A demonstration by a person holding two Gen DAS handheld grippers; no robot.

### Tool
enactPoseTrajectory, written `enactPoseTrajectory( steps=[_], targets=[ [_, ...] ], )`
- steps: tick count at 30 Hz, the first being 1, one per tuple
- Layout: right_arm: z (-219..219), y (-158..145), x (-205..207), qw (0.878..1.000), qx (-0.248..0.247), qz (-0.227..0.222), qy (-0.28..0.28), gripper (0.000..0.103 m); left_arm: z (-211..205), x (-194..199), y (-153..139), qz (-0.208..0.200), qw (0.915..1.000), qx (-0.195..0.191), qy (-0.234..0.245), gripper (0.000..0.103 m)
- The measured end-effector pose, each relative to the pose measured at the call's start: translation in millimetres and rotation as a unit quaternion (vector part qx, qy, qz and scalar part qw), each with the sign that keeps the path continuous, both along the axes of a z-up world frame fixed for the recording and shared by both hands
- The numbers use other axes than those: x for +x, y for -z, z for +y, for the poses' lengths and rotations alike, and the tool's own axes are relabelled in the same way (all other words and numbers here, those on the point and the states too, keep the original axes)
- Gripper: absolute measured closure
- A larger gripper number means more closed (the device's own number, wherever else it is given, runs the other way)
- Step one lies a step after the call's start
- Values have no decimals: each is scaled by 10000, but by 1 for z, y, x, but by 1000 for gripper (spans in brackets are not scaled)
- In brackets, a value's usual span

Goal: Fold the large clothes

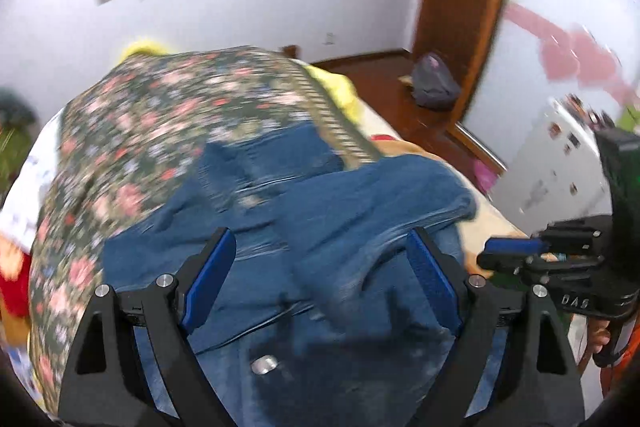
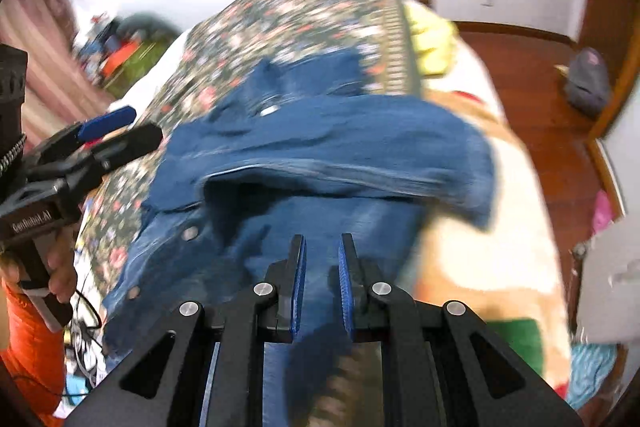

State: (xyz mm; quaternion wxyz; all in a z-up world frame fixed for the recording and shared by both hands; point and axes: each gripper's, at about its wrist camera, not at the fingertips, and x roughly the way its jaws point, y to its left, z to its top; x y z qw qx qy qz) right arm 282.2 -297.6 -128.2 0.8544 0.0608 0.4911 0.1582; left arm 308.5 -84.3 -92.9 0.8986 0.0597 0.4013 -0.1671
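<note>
A blue denim jacket (image 1: 320, 227) lies crumpled on a floral bedspread (image 1: 152, 131) on the bed. It also shows in the right wrist view (image 2: 328, 155), with metal snaps along its left edge. My left gripper (image 1: 320, 255) is open just above the jacket, its blue pads wide apart with denim below them. My right gripper (image 2: 322, 251) is narrowly parted, with denim filling the gap between its pads. It also shows from the side at the right of the left wrist view (image 1: 516, 251). Both views are motion-blurred.
A yellow cloth (image 2: 432, 39) lies at the bed's far end. A cream printed blanket (image 2: 480, 259) covers the bed's right side. A grey bag (image 1: 434, 83) sits on the wooden floor by a door frame (image 1: 464, 7). White walls stand behind.
</note>
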Motion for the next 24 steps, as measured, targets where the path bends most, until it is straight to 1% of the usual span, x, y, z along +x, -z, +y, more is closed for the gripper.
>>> enactPoseTrajectory(
  steps=[3, 5, 7, 10, 12, 13, 14, 15, 16, 17, 18, 19, 20, 22, 24],
  targets=[
    [-44, 0, -4, 9982, -97, -55, 588, 92, -44, 10, 10, 115, 9987, 237, 436, 16],
    [-65, 2, -6, 9963, -107, -35, 853, 92, -80, 18, 24, 282, 9959, 469, 721, 16],
    [-88, 3, -11, 9938, -89, -28, 1112, 92, -105, 23, 38, 422, 9925, 620, 963, 16],
    [-113, 6, -19, 9905, 14, 3, 1376, 92, -139, 32, 62, 612, 9865, 984, 1159, 16],
    [-124, 10, -23, 9886, 110, 61, 1501, 92, -152, 35, 74, 636, 9828, 1195, 1254, 16],
    [-128, 13, -25, 9879, 144, 101, 1542, 92, -160, 38, 84, 602, 9802, 1405, 1259, 19],
    [-131, 16, -27, 9874, 175, 139, 1570, 92, -163, 41, 88, 559, 9793, 1501, 1239, 30],
    [-132, 18, -30, 9872, 198, 164, 1577, 92, -166, 44, 95, 514, 9777, 1670, 1162, 35],
    [-133, 21, -31, 9871, 216, 202, 1574, 92, -166, 47, 99, 515, 9777, 1711, 1102, 44],
    [-132, 24, -31, 9871, 228, 234, 1568, 92, -164, 49, 100, 515, 9791, 1673, 1037, 50],
    [-132, 27, -31, 9871, 243, 266, 1557, 92, -161, 51, 99, 519, 9815, 1549, 994, 53],
    [-131, 29, -31, 9873, 263, 296, 1536, 92, -156, 51, 95, 548, 9850, 1327, 953, 65],
    [-127, 30, -32, 9875, 278, 314, 1519, 92, -153, 51, 91, 592, 9872, 1149, 931, 71],
    [-122, 33, -28, 9882, 291, 345, 1465, 92, -145, 48, 76, 578, 9917, 768, 857, 77],
    [-116, 36, -24, 9890, 297, 362, 1406, 92, -138, 46, 62, 564, 9941, 461, 808, 81]
  ],
)
